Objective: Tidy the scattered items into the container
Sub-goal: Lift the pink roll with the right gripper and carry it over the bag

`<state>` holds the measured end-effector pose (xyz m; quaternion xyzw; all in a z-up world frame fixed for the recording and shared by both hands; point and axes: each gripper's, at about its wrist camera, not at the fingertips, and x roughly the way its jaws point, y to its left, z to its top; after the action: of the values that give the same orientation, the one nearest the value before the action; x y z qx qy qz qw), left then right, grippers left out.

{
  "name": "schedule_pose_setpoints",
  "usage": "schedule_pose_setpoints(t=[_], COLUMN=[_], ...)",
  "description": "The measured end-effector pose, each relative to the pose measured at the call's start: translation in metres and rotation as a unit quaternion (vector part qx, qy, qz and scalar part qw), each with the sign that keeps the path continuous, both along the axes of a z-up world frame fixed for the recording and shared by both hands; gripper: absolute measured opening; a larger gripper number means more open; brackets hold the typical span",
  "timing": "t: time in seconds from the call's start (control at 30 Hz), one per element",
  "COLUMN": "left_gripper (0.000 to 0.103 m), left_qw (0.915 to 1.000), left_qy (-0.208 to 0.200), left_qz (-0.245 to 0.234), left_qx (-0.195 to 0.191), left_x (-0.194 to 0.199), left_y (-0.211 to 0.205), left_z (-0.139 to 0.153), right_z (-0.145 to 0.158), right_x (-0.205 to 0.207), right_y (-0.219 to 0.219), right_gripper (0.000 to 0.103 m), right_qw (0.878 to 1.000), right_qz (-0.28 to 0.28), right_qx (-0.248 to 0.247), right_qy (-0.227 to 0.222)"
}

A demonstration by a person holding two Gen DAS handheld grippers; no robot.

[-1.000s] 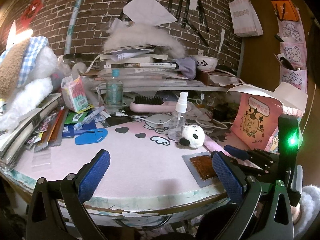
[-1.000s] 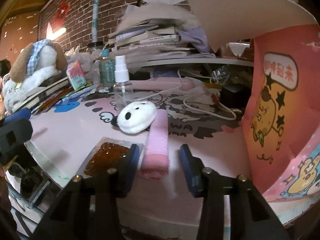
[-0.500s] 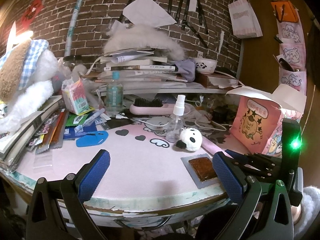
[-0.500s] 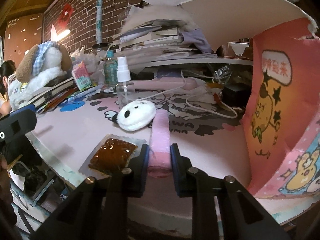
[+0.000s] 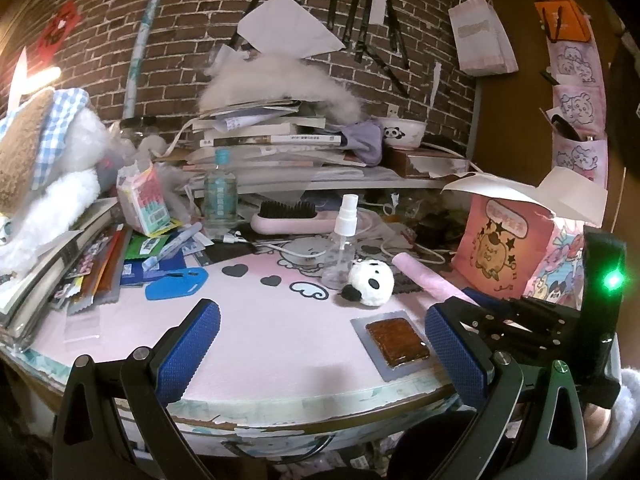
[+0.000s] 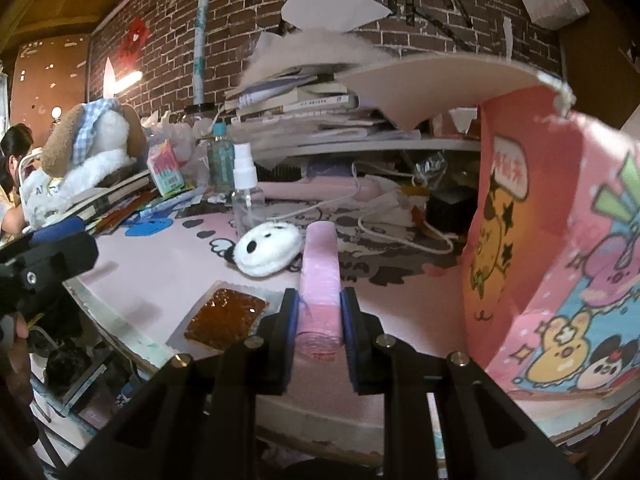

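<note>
**Right gripper clamps the pink roll**

A second ago the right gripper (image 6: pixel 319 310) stood open around the pink roll (image 6: pixel 319 276) lying on the pink table mat (image 6: pixel 160 276). Its jaws have since closed onto the roll's near end, and the roll's far end now sits slightly raised.

Right gripper (image 6: pixel 319 309) clamps pink roll (image 6: pixel 319 276)

- dark brick wall (image 5: pixel 192 28) behind the desk, paper taped on it
- warm lamp glow (image 5: pixel 44 76) far left
- brown side wall (image 5: pixel 516 120) right
</note>
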<state>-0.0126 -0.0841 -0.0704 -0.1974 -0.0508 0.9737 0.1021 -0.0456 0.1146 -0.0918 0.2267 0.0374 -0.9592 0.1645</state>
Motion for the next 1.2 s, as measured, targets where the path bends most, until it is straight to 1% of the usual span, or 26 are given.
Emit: schedule_pose_setpoints(t=[0.1, 0.23, 0.43, 0.47, 0.53, 0.57, 0.77, 0.83, 0.93, 1.07, 1.2], left_gripper=[0.103, 0.103, 0.103, 0.103, 0.103, 0.103, 0.103, 0.103, 0.103, 0.103, 0.103], left_qw=[1.0, 1.0, 1.0, 1.0, 1.0, 1.0, 1.0, 0.9999, 0.9999, 0.9998, 0.9998], left_qy=[0.0, 0.001, 0.001, 0.002, 0.002, 0.003, 0.007, 0.007, 0.008, 0.008, 0.007], left_qz=[0.002, 0.002, 0.001, 0.0, -0.001, -0.002, -0.006, -0.009, -0.013, -0.018, -0.02], left_qx=[0.0, 0.001, -0.001, 0.0, 0.001, 0.001, 0.001, 0.0, -0.001, -0.004, -0.005], left_x=[0.0, 0.001, 0.003, 0.003, 0.003, 0.003, 0.004, 0.004, 0.003, 0.003, 0.002], left_y=[0.0, -0.001, 0.001, 0.001, 0.002, 0.002, 0.004, 0.005, 0.008, 0.011, 0.013], left_z=[0.001, 0.001, 0.002, 0.003, 0.003, 0.003, 0.006, 0.007, 0.007, 0.008, 0.008], right_z=[0.008, 0.024, 0.046, 0.051, 0.059, 0.063, 0.089, 0.098, 0.111, 0.129, 0.144], right_x=[0.006, 0.016, 0.024, 0.025, 0.025, 0.025, 0.034, 0.036, 0.036, 0.032, 0.023], right_y=[0.0, -0.004, -0.003, -0.002, 0.002, 0.004, 0.011, 0.017, 0.027, 0.045, 0.063], right_gripper=[0.018, 0.018, 0.018, 0.018, 0.018, 0.018, 0.018, 0.018, 0.018, 0.018, 0.018], right_qw=[1.0, 0.999, 0.997, 0.995, 0.989, 0.987, 0.979, 0.978, 0.98, 0.986, 0.991], right_qz=[0.016, 0.036, 0.07, 0.085, 0.128, 0.139, 0.184, 0.19, 0.184, 0.151, 0.122], right_qx=[-0.009, -0.01, -0.033, -0.04, -0.069, -0.078, -0.083, -0.083, -0.081, -0.066, -0.054], right_qy=[0.005, 0.025, 0.025, 0.023, 0.004, -0.003, -0.003, -0.001, 0.004, 0.013, 0.006])
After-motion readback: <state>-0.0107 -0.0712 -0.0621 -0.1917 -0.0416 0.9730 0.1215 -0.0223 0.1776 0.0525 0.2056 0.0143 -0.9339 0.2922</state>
